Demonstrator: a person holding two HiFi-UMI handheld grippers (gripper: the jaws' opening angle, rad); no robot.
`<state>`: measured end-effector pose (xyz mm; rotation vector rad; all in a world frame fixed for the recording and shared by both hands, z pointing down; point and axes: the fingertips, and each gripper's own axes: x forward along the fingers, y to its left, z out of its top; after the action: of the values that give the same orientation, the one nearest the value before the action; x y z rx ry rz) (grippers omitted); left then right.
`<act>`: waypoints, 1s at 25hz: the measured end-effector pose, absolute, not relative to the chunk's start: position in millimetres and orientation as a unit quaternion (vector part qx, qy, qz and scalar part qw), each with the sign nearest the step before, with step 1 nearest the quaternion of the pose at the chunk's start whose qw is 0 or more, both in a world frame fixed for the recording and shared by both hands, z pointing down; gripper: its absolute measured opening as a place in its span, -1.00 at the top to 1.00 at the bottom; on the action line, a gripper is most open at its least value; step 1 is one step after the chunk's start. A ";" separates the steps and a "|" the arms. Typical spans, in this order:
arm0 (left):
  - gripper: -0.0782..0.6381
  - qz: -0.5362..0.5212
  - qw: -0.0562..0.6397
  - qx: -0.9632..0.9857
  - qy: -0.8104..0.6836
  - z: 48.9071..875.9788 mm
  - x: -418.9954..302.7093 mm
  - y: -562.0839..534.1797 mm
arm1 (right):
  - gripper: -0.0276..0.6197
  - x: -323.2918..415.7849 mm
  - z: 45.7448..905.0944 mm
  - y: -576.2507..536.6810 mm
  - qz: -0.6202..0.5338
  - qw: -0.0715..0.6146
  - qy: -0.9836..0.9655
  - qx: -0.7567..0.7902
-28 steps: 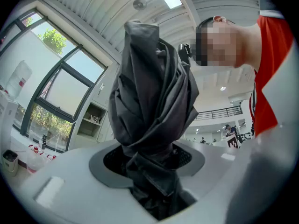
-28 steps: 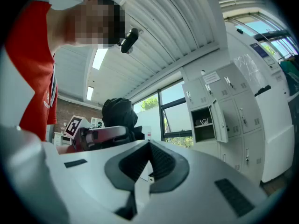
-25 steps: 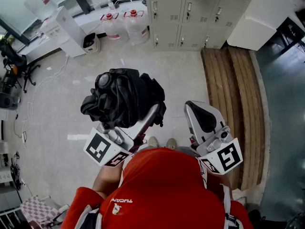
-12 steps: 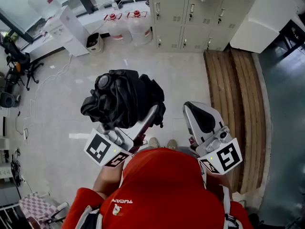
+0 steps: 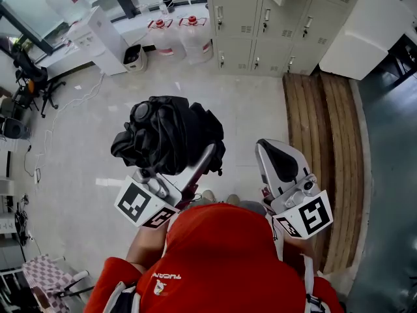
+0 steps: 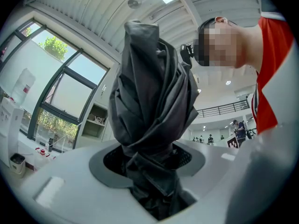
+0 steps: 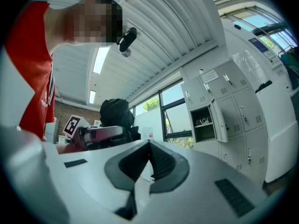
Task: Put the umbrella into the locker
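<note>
Pale floor (image 5: 254,116) lay open from the grippers toward 12 o'clock and ended at the foot of the grey lockers (image 5: 260,18). From 2 to 4 o'clock a strip of wooden planks (image 5: 322,142) bordered that floor, its inner edge running just beside the right gripper (image 5: 267,150). At 11 o'clock two water bottles (image 5: 179,34) stood at the lockers' left end. A white water dispenser (image 5: 98,38) stood further round at 10 o'clock. More bare floor spread toward 9 o'clock. In the right gripper view one locker compartment (image 7: 205,120) at 3 o'clock stood with its door swung open.

The folded black umbrella (image 5: 166,132) stood up out of the left gripper (image 5: 179,168), at 9 o'clock of the right gripper and apart from it. The left jaws were partly spread and pinched the umbrella's lower end, with bunched fabric filling the gap between them. In the left gripper view the bundle rose from the jaws toward 12 o'clock and blocked the middle of that view. The right jaws were pressed together with nothing between them.
</note>
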<state>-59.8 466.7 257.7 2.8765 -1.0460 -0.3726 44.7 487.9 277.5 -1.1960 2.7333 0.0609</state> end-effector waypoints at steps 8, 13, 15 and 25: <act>0.16 -0.113 0.034 0.929 -0.351 264.8 -36.9 456.6 | 0.91 67.7 280.3 471.9 0.020 0.082 0.918 -0.388; 0.16 -0.108 0.035 0.930 -0.350 266.9 -26.1 436.7 | 0.91 74.2 283.3 453.7 0.014 0.082 0.920 -0.382; 0.16 -0.108 0.034 0.931 -0.348 267.0 -26.3 422.5 | 0.91 74.1 284.3 438.7 0.011 0.083 0.920 -0.383; 0.16 -0.123 0.038 0.935 -0.330 273.9 -51.9 322.3 | 0.91 45.2 290.0 343.3 0.011 0.062 0.916 -0.396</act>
<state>-51.9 322.3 273.9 2.8682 -1.0109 -0.3787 45.2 343.3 290.0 -1.1989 2.7698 0.0329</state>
